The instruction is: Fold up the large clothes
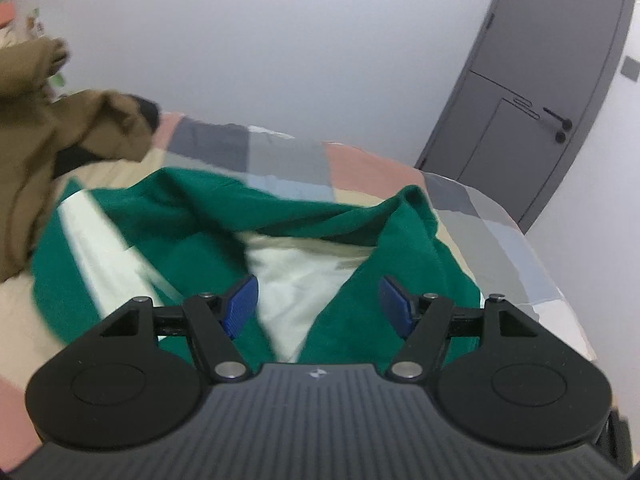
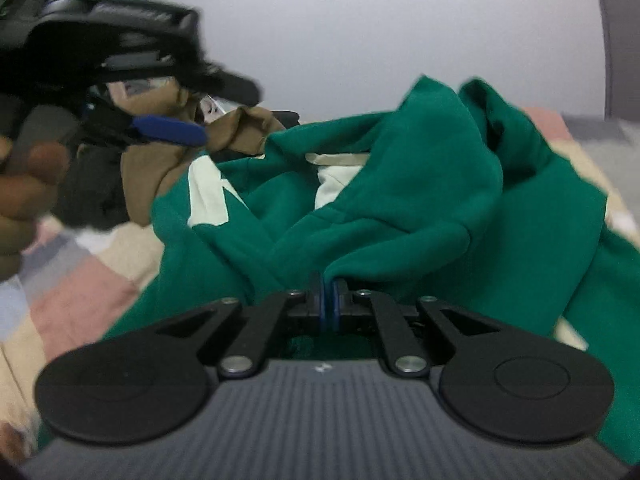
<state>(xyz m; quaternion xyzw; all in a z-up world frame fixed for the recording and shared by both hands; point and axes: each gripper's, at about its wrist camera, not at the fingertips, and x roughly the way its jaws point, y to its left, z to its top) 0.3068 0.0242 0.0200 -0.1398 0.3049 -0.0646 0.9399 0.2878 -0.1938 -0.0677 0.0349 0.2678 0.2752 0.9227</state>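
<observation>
**Green hoodie pinched on the bed**

The bed [image 1: 472,216], under a checked cover, fills the middle of both views. The green hoodie [image 1: 192,220] lies crumpled across its centre, cream lining showing. A brown garment [image 1: 36,132] is heaped at the upper left. A grey door [image 1: 532,92] stands upper right. The left gripper [image 1: 318,306] hovers above the hoodie, its 2 fingers spread wide, holding nothing. The right gripper [image 2: 329,294] is clamped on a fold of hoodie at lower centre.
</observation>
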